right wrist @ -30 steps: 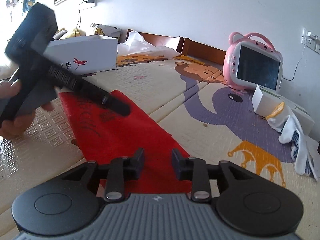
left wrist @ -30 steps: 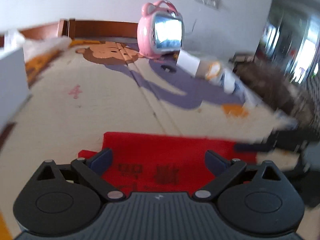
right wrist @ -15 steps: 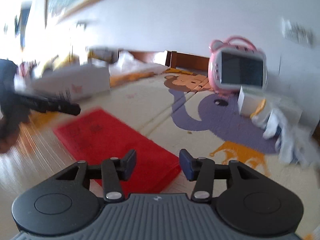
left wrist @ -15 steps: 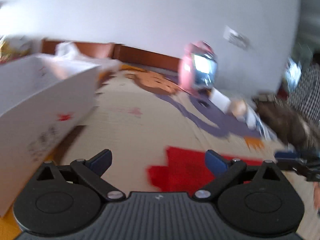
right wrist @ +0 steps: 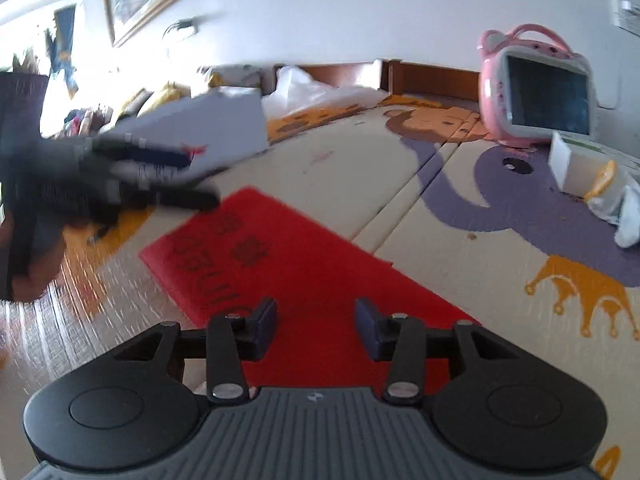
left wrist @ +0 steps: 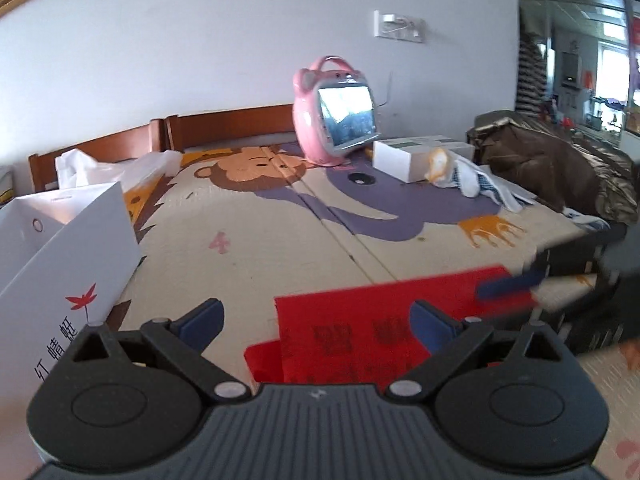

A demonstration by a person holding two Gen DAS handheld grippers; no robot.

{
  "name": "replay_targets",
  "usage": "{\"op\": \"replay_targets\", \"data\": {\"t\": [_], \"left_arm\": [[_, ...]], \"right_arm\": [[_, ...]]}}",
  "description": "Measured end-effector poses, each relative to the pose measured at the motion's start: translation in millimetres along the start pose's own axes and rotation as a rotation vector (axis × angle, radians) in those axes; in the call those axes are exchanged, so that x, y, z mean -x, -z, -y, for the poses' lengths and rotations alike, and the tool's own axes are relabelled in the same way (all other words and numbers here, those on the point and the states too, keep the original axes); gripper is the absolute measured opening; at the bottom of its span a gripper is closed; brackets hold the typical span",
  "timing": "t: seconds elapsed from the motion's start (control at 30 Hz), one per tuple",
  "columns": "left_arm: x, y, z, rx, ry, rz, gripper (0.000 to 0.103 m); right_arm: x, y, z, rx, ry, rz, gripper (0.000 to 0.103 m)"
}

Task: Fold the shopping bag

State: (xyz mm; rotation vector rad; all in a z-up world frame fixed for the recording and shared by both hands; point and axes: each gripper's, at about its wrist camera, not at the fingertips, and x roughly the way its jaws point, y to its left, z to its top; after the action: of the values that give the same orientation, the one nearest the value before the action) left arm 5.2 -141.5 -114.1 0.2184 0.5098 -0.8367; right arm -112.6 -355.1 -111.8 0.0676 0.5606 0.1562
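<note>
The red shopping bag (right wrist: 280,256) lies flat on the play mat, its dark printed characters facing up. In the left wrist view the bag (left wrist: 380,320) sits low and right of centre. My left gripper (left wrist: 316,318) is open wide above its near corner, holding nothing. In the right wrist view the left gripper (right wrist: 180,178) is a dark blur over the bag's far left edge. My right gripper (right wrist: 316,322) hovers over the bag's near end, its jaws closing with nothing between them. Its blurred blue fingertips (left wrist: 508,285) show at the bag's right edge.
A white paper bag (left wrist: 68,264) with a red leaf stands at the left. At the back are a pink toy screen (left wrist: 336,120), a white box (left wrist: 416,156), crumpled cloths (left wrist: 472,180) and a plastic bag (left wrist: 104,168). A brown blanket (left wrist: 560,168) covers the right.
My left gripper has lifted off the bag and drawn back towards the bag's left end. The right gripper's jaws stand wider than a second ago. The bag stays flat.
</note>
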Motion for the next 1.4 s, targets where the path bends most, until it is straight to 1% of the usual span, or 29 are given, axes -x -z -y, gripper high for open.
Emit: {"op": "replay_targets", "data": {"t": [0.03, 0.17, 0.2, 0.23, 0.3, 0.33, 0.4, 0.43, 0.47, 0.5, 0.53, 0.57, 0.6, 0.63, 0.67, 0.73, 0.77, 0.8, 0.83, 0.9, 0.93, 0.97, 1.0, 1.07, 1.1, 1.2, 1.3, 1.4], "left_arm": [[2.2, -1.1, -3.3, 0.013, 0.004, 0.008, 0.099], [3.0, -10.7, -23.4, 0.094, 0.011, 0.039, 0.1], [1.0, -10.9, -26.9, 0.111, 0.017, 0.037, 0.1], [-4.2, -10.9, -33.9, 0.15, 0.026, 0.027, 0.1], [-13.6, -5.8, -43.6, 0.216, 0.009, -0.002, 0.1], [-15.5, -2.7, -46.3, 0.239, 0.003, -0.006, 0.1], [-19.1, 6.5, -55.0, 0.308, 0.003, -0.014, 0.1], [-20.5, 11.4, -60.4, 0.354, 0.015, -0.017, 0.1], [-21.1, 16.4, -67.0, 0.413, 0.046, -0.02, 0.1], [-21.5, 19.7, -71.3, 0.449, 0.066, -0.023, 0.1], [-20.7, 21.4, -73.0, 0.46, 0.06, -0.02, 0.1], [-18.3, 22.5, -74.0, 0.461, 0.033, -0.012, 0.1], [-16.4, 22.4, -73.8, 0.454, 0.002, -0.008, 0.1], [-15.2, 21.7, -72.7, 0.443, -0.029, -0.008, 0.1], [-13.8, 20.5, -70.9, 0.424, -0.08, -0.012, 0.1], [-13.9, 17.4, -66.4, 0.375, -0.178, -0.039, 0.1], [-14.6, 15.2, -62.6, 0.328, -0.243, -0.057, 0.1], [-14.6, 13.1, -59.6, 0.285, -0.295, -0.072, 0.1], [-13.4, 11.5, -58.1, 0.253, -0.326, -0.081, 0.1], [-8.7, 8.0, -55.6, 0.167, -0.414, -0.091, 0.101], [-6.7, 6.4, -54.6, 0.118, -0.468, -0.097, 0.101], [-3.6, 4.2, -53.0, 0.045, -0.548, -0.103, 0.101], [-1.1, 2.3, -51.6, -0.016, -0.597, -0.106, 0.101], [-0.9, -0.6, -48.2, -0.082, -0.629, -0.107, 0.102], [-3.1, -0.7, -43.9, -0.125, -0.657, -0.105, 0.102], [-19.3, 2.5, -29.5, -0.252, -0.727, -0.108, 0.102], [-38.2, 8.3, -23.1, -0.302, -0.732, -0.144, 0.102], [-45.6, 13.1, -22.7, -0.306, -0.716, -0.163, 0.102]], "right_arm": [[10.3, -1.9, 2.3, -0.001, 0.02, 0.039, 0.047], [34.0, 0.9, 32.4, -0.158, 0.063, 0.105, 0.051], [38.7, 6.2, 51.9, -0.281, 0.038, 0.114, 0.051], [39.5, 10.6, 62.4, -0.346, 0.025, 0.106, 0.051], [39.6, 22.6, 80.7, -0.461, 0.008, 0.083, 0.051], [38.2, 28.1, 83.7, -0.48, 0.005, 0.073, 0.051], [33.9, 31.8, 82.4, -0.483, -0.011, 0.058, 0.051], [31.7, 33.5, 81.5, -0.483, -0.018, 0.051, 0.05], [31.5, 32.7, 80.1, -0.478, -0.022, 0.048, 0.05], [31.5, 31.6, 78.6, -0.472, -0.024, 0.045, 0.05], [31.4, 30.6, 77.1, -0.466, -0.027, 0.042, 0.048], [32.9, 24.4, 71.6, -0.412, 0.013, 0.041, 0.048], [41.6, 14.5, 61.4, -0.289, 0.121, 0.047, 0.048], [43.7, 7.5, 48.8, -0.158, 0.248, 0.033, 0.048], [44.8, 5.6, 43.3, -0.095, 0.309, 0.02, 0.048], [37.4, 2.5, 26.2, 0.083, 0.449, -0.075, 0.048], [34.0, 2.6, 23.6, 0.111, 0.462, -0.101, 0.048], [25.4, 4.3, 17.8, 0.171, 0.487, -0.15, 0.048], [16.9, 5.9, 12.9, 0.217, 0.513, -0.182, 0.048], [6.6, 6.6, 8.2, 0.247, 0.528, -0.21, 0.048], [3.5, 5.4, 7.6, 0.243, 0.517, -0.213, 0.048], [3.8, 5.1, 7.4, 0.239, 0.51, -0.212, 0.048], [2.1, 3.9, 6.1, 0.241, 0.505, -0.211, 0.048], [1.2, 4.4, 5.9, 0.251, 0.504, -0.212, 0.048], [-1.4, 2.9, 6.4, 0.248, 0.503, -0.211, 0.048], [-7.7, -2.9, 4.1, 0.244, 0.504, -0.201, 0.048], [-14.1, -4.7, -0.5, 0.267, 0.502, -0.208, 0.049], [-11.0, -4.1, -2.6, 0.301, 0.535, -0.214, 0.05]]}}
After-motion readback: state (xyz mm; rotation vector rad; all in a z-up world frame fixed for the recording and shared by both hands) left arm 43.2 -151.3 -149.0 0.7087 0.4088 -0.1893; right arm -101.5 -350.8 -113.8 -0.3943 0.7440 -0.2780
